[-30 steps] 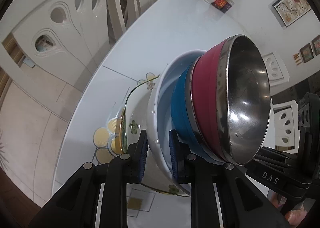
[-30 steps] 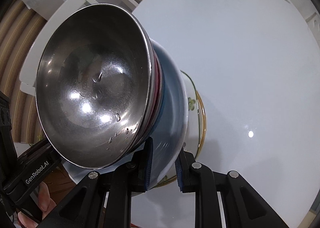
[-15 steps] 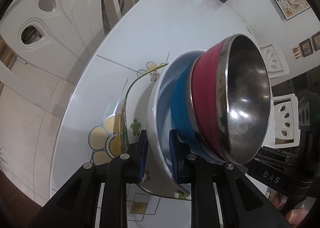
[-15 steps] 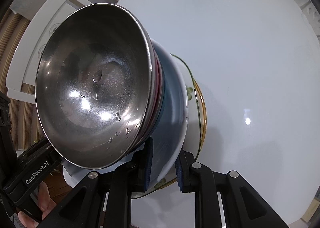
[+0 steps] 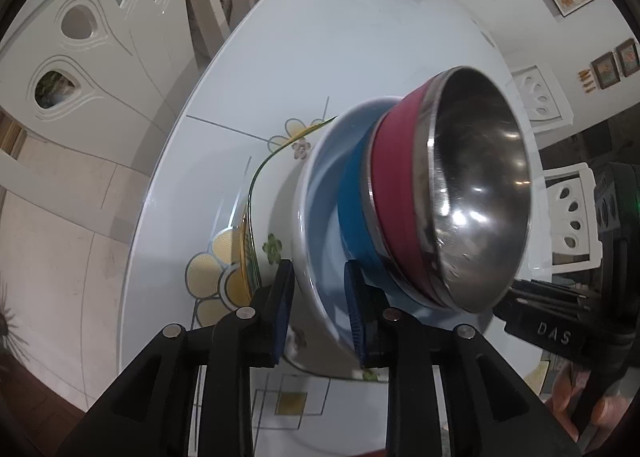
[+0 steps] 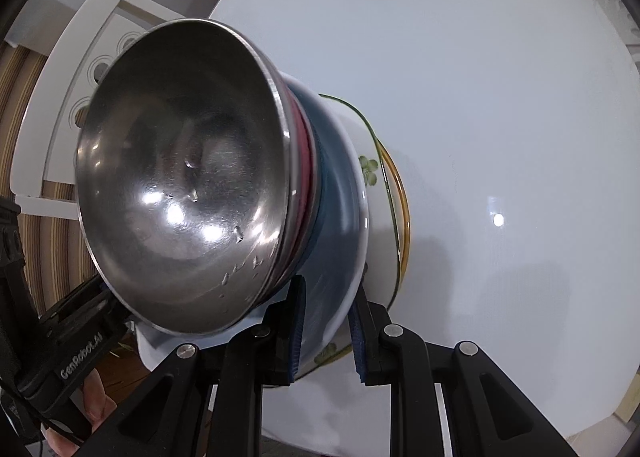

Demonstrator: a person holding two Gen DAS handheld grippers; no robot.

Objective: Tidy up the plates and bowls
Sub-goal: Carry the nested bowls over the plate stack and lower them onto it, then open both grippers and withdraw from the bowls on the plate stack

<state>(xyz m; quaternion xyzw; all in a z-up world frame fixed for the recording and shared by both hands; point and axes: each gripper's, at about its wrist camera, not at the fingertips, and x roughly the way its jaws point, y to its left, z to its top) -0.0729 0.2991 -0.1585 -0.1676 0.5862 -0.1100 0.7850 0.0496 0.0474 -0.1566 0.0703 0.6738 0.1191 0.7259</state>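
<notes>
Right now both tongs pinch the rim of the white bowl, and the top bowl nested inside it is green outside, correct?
Not green: the top bowl is red outside, as the left wrist view shows. Both tongs do pinch the white bowl.

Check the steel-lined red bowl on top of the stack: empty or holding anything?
Empty. Both wrist views look straight into the red bowl; its steel inside shows only glare and a few droplets.

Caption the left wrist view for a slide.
Left claw grips white bowl holding nested blue and red bowls.
</notes>
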